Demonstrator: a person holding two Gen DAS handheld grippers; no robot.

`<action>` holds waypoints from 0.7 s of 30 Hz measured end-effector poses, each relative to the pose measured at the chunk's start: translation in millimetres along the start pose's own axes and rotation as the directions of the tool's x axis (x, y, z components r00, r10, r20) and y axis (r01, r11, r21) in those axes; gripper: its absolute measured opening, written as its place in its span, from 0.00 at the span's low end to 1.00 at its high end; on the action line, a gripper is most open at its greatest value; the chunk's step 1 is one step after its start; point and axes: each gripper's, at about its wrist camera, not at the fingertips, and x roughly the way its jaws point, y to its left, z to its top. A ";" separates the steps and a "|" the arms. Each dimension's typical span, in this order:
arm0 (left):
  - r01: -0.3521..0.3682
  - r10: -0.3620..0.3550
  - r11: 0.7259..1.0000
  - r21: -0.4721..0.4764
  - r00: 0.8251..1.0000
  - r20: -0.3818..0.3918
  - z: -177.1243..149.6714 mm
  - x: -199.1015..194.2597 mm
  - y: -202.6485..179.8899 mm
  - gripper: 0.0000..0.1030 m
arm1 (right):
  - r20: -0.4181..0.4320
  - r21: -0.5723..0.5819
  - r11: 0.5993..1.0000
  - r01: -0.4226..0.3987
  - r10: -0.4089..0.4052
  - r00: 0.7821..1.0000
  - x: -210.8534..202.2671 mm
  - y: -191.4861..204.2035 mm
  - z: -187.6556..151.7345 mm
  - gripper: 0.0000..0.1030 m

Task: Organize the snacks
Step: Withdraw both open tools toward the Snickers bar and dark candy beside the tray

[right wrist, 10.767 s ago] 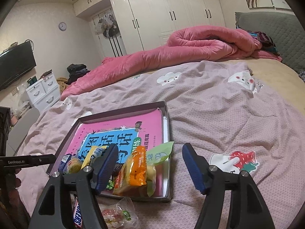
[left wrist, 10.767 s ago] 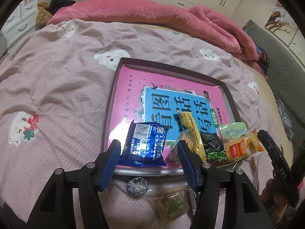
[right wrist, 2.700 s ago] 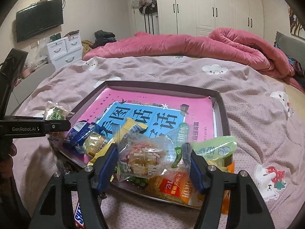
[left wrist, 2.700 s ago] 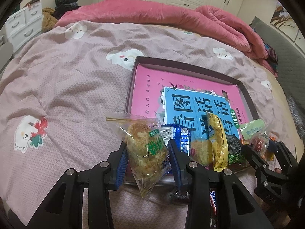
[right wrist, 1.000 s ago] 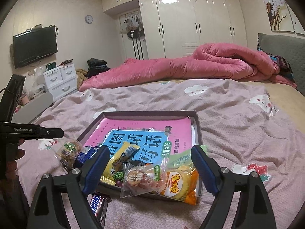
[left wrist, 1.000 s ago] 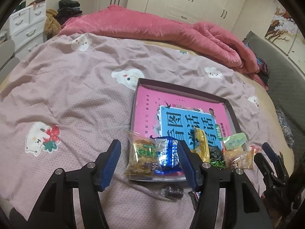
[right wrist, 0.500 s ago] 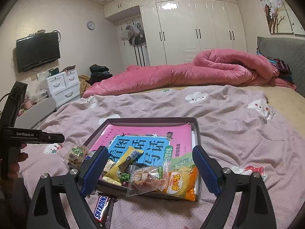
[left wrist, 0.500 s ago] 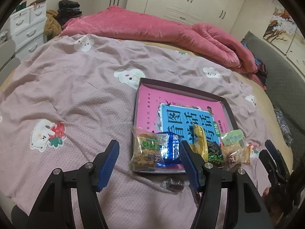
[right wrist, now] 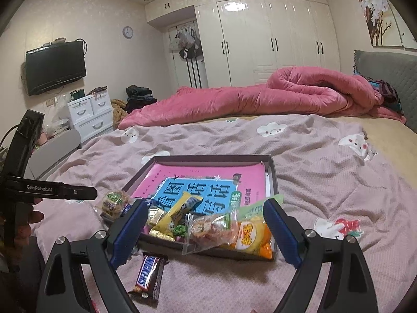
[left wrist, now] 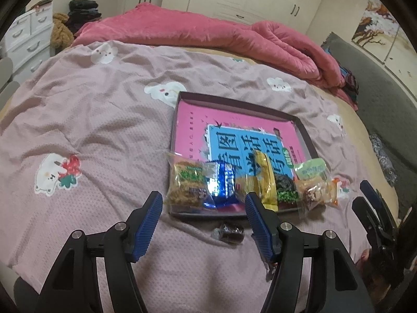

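Your fingers are spread and empty on both sides: the left gripper (left wrist: 203, 219) hangs over the small dark foil sweet (left wrist: 229, 232) at lower centre, the right gripper (right wrist: 206, 232) just above the chocolate bar (right wrist: 148, 276). That glossy bar lies on the bed (right wrist: 312, 161), long axis running up-frame toward the tray (right wrist: 221, 157), lower left of the right fingers, which look nearer it. Crinkly packets crowd the tray's near edge.
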 end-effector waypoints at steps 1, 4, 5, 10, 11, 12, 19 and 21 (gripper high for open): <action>0.004 -0.004 1.000 0.002 1.000 -0.004 -1.7 0.4 -0.8 0.66 | -0.005 0.001 1.000 -0.005 0.005 1.000 -0.9 1.2 -1.0 0.87; 0.011 -0.011 1.000 0.012 1.000 -0.023 -6.6 3.1 -3.8 0.66 | -0.021 0.000 1.000 -0.013 0.013 1.000 -2.4 4.9 -4.5 0.87; 0.011 -0.011 1.000 0.015 1.000 -0.028 -7.3 4.0 -4.6 0.66 | -0.028 0.000 1.000 -0.016 0.016 0.999 -2.4 6.1 -5.7 0.87; 0.019 -0.018 0.999 0.035 0.999 -0.050 -13.0 7.6 -10.8 0.66 | -0.070 -0.006 0.999 -0.041 0.040 0.997 -1.6 15.3 -13.3 0.87; 0.021 -0.019 0.999 0.038 0.998 -0.053 -14.0 8.1 -12.0 0.66 | -0.076 -0.013 0.999 -0.043 0.041 0.996 -1.6 17.6 -14.4 0.87; 0.022 -0.020 0.999 0.039 0.998 -0.057 -14.9 8.7 -12.6 0.66 | -0.082 -0.019 0.999 -0.046 0.044 0.996 -1.6 19.6 -15.6 0.87; 0.037 -0.032 0.998 0.050 0.995 -0.092 -22.3 16.4 -16.6 0.66 | -0.128 -0.057 0.995 -0.084 0.077 0.989 2.4 34.8 -22.2 0.87; 0.038 -0.032 0.998 0.056 0.994 -0.101 -24.2 19.2 -18.1 0.66 | -0.146 -0.071 0.993 -0.091 0.080 0.986 5.2 38.1 -25.2 0.87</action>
